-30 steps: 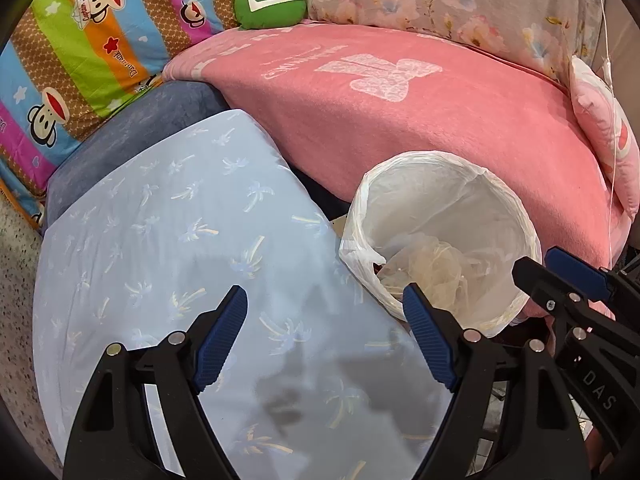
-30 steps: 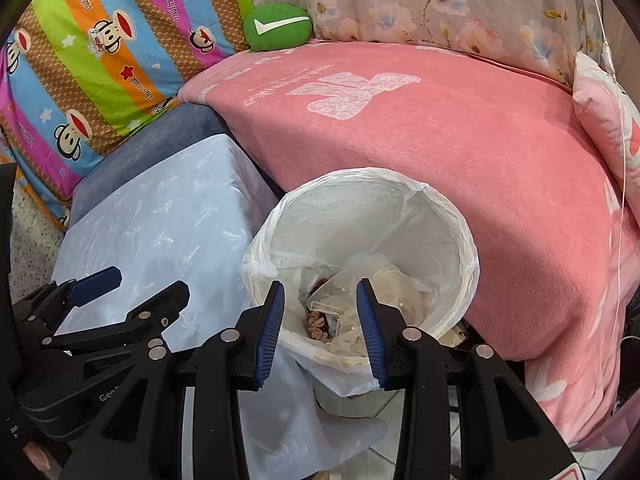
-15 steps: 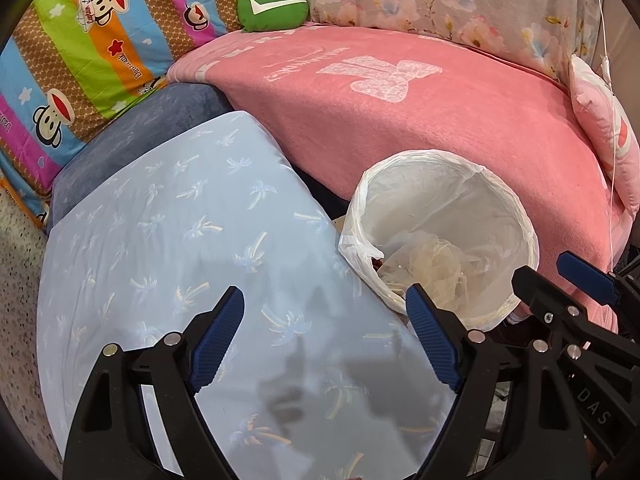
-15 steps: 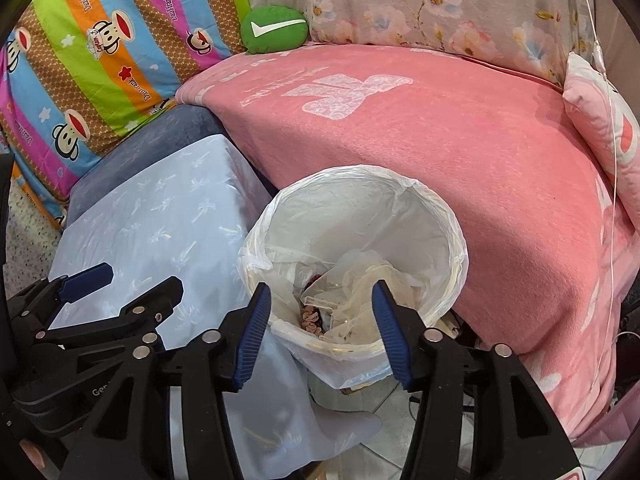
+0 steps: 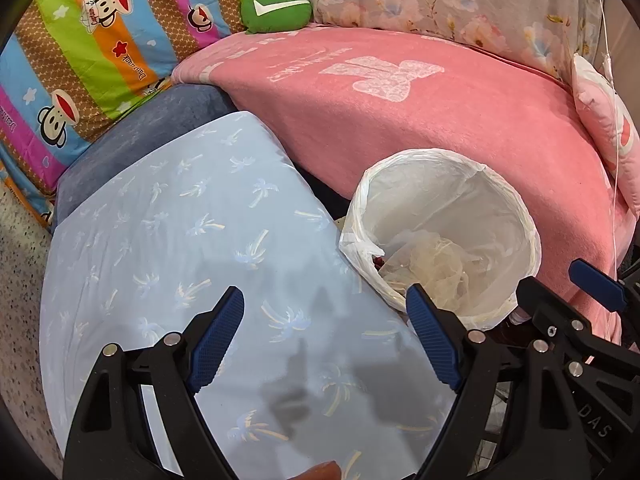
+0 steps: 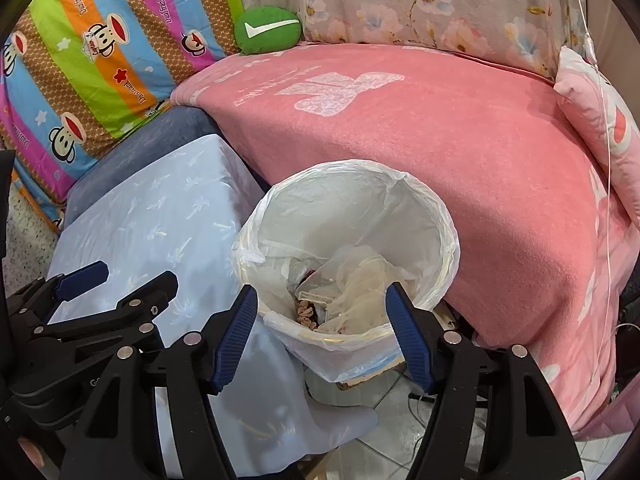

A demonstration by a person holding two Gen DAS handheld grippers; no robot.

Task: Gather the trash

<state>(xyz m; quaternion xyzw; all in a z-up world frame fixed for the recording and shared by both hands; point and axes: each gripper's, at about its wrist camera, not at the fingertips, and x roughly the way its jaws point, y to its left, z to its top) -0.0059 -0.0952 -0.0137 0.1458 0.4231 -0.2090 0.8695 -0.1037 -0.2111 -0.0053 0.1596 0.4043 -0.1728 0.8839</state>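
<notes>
My right gripper: lower centre of the right wrist view, above the near rim of the bin; its jaws are opening, nothing pressed between the pads.
My left gripper: bottom of the left wrist view, jaws spread wide and empty, over the pale blue cloth.
Pale blue cloth: palm-tree print, draped over a surface filling the lower left of the left wrist view.
Bin: centre of the right wrist view, lined with a white plastic bag, just beside the cloth's right edge.
Trash: crumpled clear plastic and brownish scraps, lying inside the bin at its bottom.
Pink blanket: behind the bin, across the upper right.
Striped monkey-print cushion: upper left.
Green cushion: top centre, against the floral fabric.
</notes>
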